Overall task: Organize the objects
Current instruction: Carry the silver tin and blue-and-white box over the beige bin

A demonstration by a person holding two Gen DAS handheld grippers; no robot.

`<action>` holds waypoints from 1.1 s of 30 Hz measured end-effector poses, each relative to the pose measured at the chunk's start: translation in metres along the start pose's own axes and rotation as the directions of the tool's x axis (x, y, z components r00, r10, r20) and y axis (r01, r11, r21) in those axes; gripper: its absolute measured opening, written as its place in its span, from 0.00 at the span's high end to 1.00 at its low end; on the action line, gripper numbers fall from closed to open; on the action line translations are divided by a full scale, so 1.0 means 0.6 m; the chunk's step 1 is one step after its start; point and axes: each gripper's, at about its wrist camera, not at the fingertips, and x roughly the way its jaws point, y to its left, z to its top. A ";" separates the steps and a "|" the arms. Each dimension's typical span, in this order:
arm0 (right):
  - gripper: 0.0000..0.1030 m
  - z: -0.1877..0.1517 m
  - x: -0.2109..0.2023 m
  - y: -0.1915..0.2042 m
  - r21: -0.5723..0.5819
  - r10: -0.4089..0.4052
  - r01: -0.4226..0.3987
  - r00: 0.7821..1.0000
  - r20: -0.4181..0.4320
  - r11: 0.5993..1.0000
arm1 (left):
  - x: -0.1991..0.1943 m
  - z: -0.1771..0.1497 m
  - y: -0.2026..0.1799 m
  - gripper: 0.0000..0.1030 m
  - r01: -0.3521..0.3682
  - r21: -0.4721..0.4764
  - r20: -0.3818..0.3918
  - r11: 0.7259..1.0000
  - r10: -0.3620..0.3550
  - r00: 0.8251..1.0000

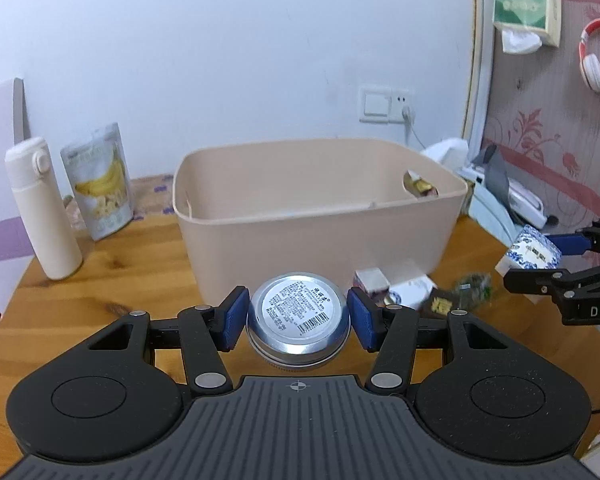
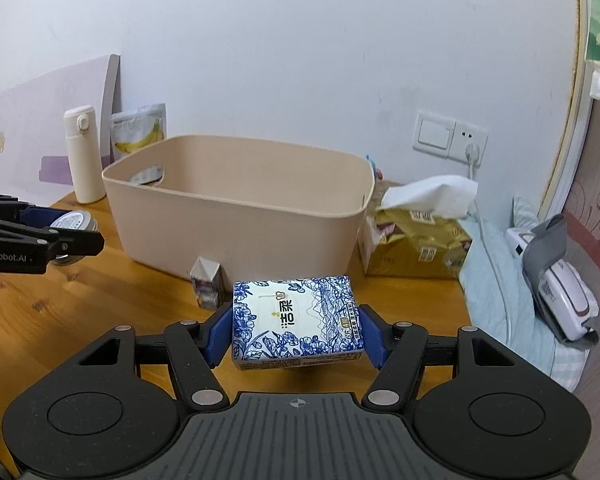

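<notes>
Left gripper (image 1: 297, 317): clamped on round tin (image 1: 298, 316), before the bin (image 1: 316, 216).
Right gripper (image 2: 298, 334): clamped on tissue pack (image 2: 296, 320), above the surface (image 2: 40, 312).

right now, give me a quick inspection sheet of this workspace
surface: wooden table, bare wood showing at the near left
job's things: beige bin standing open at the table's middle; round metal tin and blue-and-white tissue pack, both held in front of the bin
clutter: white bottle and banana snack pouch upright left of the bin; small carton by the bin's front wall; gold tissue box to its right
grippers: left hand-held gripper shut on the tin; right hand-held gripper shut on the tissue pack
cables: white plug and cord at the wall socket
surroundings: white wall, headphones hanging at right
</notes>
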 end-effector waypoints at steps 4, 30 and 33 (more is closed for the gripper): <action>0.39 0.016 -0.002 0.000 0.008 0.002 -0.002 1.000 0.029 1.000 | -0.004 0.021 0.006 0.46 -0.005 0.006 0.030 1.000 0.005 1.000; 0.39 0.115 0.063 -0.024 0.081 -0.016 0.008 0.995 0.094 0.997 | 0.059 0.142 0.034 0.46 -0.013 0.042 0.133 0.999 0.008 0.991; 0.39 0.127 0.078 -0.029 0.097 -0.013 0.005 0.996 0.086 0.995 | 0.074 0.152 0.031 0.46 -0.022 0.072 0.133 0.997 0.012 0.991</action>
